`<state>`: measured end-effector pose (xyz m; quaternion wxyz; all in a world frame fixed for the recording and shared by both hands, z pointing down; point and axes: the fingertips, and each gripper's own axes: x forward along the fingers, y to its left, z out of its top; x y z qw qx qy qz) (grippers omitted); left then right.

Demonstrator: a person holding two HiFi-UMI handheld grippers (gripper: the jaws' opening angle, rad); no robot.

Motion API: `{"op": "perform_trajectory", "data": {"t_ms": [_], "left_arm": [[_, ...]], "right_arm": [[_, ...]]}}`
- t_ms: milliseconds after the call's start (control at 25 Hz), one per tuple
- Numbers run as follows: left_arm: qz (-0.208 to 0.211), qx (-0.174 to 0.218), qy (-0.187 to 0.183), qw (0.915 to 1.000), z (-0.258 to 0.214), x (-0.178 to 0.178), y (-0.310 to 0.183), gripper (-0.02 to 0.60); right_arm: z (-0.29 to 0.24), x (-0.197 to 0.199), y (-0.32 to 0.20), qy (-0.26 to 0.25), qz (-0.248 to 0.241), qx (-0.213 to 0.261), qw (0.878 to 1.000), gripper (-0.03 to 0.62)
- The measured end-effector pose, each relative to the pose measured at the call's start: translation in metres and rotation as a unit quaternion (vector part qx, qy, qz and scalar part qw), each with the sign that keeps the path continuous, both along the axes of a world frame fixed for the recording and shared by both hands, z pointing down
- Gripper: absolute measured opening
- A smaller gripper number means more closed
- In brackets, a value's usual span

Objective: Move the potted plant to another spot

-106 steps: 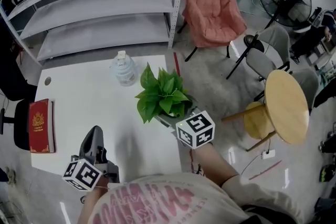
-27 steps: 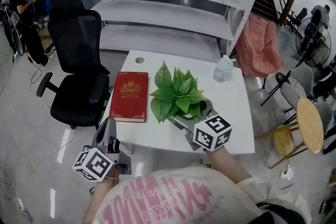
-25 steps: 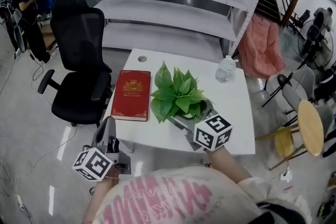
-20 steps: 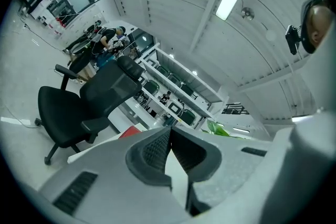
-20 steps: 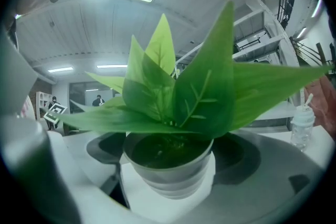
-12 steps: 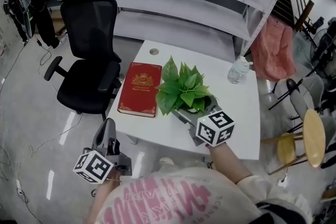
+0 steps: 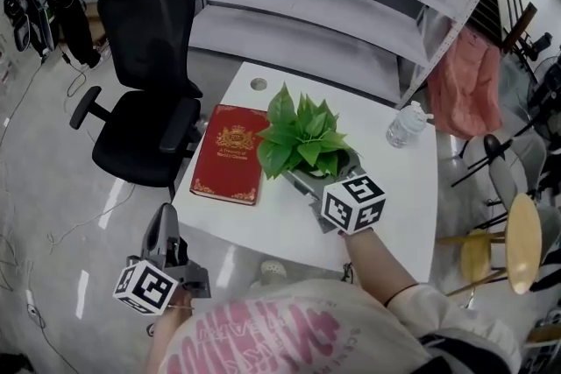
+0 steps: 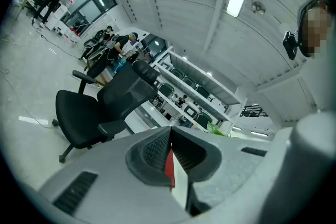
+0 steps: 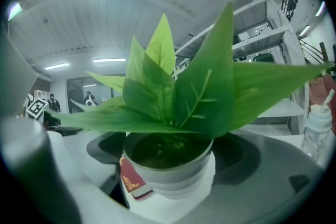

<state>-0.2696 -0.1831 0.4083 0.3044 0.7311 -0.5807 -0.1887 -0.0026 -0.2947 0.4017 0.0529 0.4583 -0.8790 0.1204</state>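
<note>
Right now your right gripper [image 7: 314, 181] clamps the white pot of the potted plant [image 7: 302, 134] at the middle of the desk [image 7: 386, 197], just beside the red book [image 7: 227, 152] by the left edge. Your left gripper [image 7: 162, 228] hangs off the near left corner, jaws pressed together on nothing

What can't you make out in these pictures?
- Pot: in the head view it is buried under its own leaves.
- Pot's base: in the right gripper view, white blends into the white table, so I cannot tell whether it is resting or lifted.
- Book cover print: too small in the head view.
- Bottle: partly cut off by the right gripper view's edge.
</note>
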Motion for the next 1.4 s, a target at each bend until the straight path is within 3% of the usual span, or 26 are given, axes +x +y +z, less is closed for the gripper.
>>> {"op": "perform_trajectory", "data": {"t_ms": [640, 1400], "left_arm": [[-0.054, -0.049, -0.008, 0.9973, 0.031, -0.019, 0.002, 0.003], [-0.111, -0.085, -0.036, 0.9895, 0.046, -0.034, 0.018, 0.003]], "right_arm": [[0.048, 0.014, -0.065, 0.008, 0.023, -0.023, 0.999, 0.522], [0.105, 0.016, -0.094, 0.006, 0.015, -0.068, 0.998, 0.522]]}}
